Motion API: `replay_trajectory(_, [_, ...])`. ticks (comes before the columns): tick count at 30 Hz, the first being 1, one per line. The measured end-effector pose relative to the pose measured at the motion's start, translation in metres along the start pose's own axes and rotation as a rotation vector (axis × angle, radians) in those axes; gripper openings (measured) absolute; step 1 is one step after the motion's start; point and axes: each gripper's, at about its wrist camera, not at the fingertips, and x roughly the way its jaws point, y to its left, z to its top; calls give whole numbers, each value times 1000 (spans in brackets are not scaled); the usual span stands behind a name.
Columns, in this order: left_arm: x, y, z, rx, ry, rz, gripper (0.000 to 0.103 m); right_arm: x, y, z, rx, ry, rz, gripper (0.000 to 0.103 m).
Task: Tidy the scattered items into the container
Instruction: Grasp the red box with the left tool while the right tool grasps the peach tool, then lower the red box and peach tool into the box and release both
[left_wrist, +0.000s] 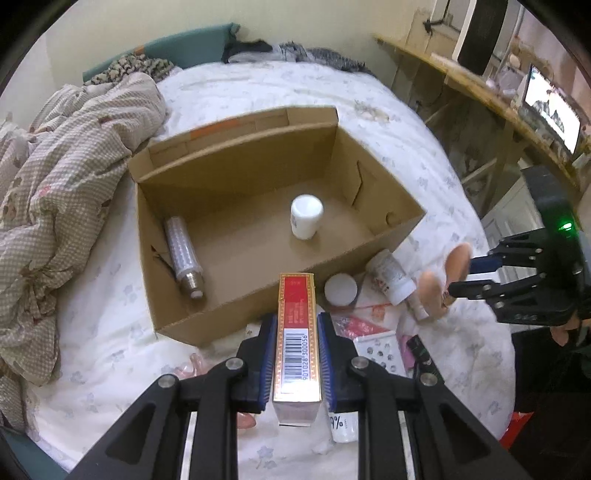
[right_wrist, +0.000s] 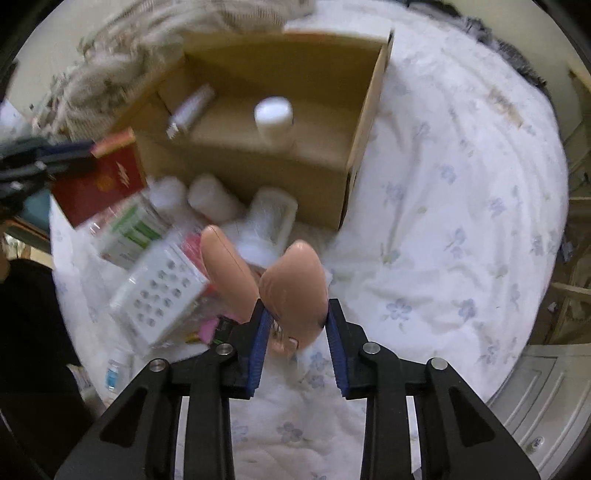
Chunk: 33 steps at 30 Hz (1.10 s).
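White floral bedding (left_wrist: 436, 354) fills both views, with a crumpled checked quilt (left_wrist: 55, 192) at the left of the left wrist frame. Nearest in that frame, the left gripper (left_wrist: 297, 356) is clamped on a red and gold carton (left_wrist: 297, 343) with a barcode, which runs lengthwise between the blue pads and points at the near wall of the cardboard box (left_wrist: 229, 306) just beyond it. At the bottom centre of the right wrist frame, the right gripper (right_wrist: 297, 343) is closed on a peach-coloured two-lobed item (right_wrist: 291, 284) that sticks up and forward from between the pads. Left of it lies a loose heap: a blister pack (right_wrist: 159, 295), a green-labelled box (right_wrist: 133, 229) and white bottles (right_wrist: 210, 197), all just outside the box. Farther off, inside the box, a white jar (left_wrist: 306, 216) stands upright near the middle, and a corn-type LED bulb (left_wrist: 183, 254) lies along the left wall.
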Motion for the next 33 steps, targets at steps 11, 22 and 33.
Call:
replay_trajectory(11, [-37, 11, 13, -73, -195, 22, 22, -62, -5, 21, 79, -223, 113, 33])
replay_trajectory(22, [-27, 13, 41, -96, -270, 115, 22, -60, 8, 75, 135, -338, 103, 33])
replay_trajectory(33, [55, 23, 70, -123, -140, 167, 22, 5, 14, 108, 174, -253, 35, 33])
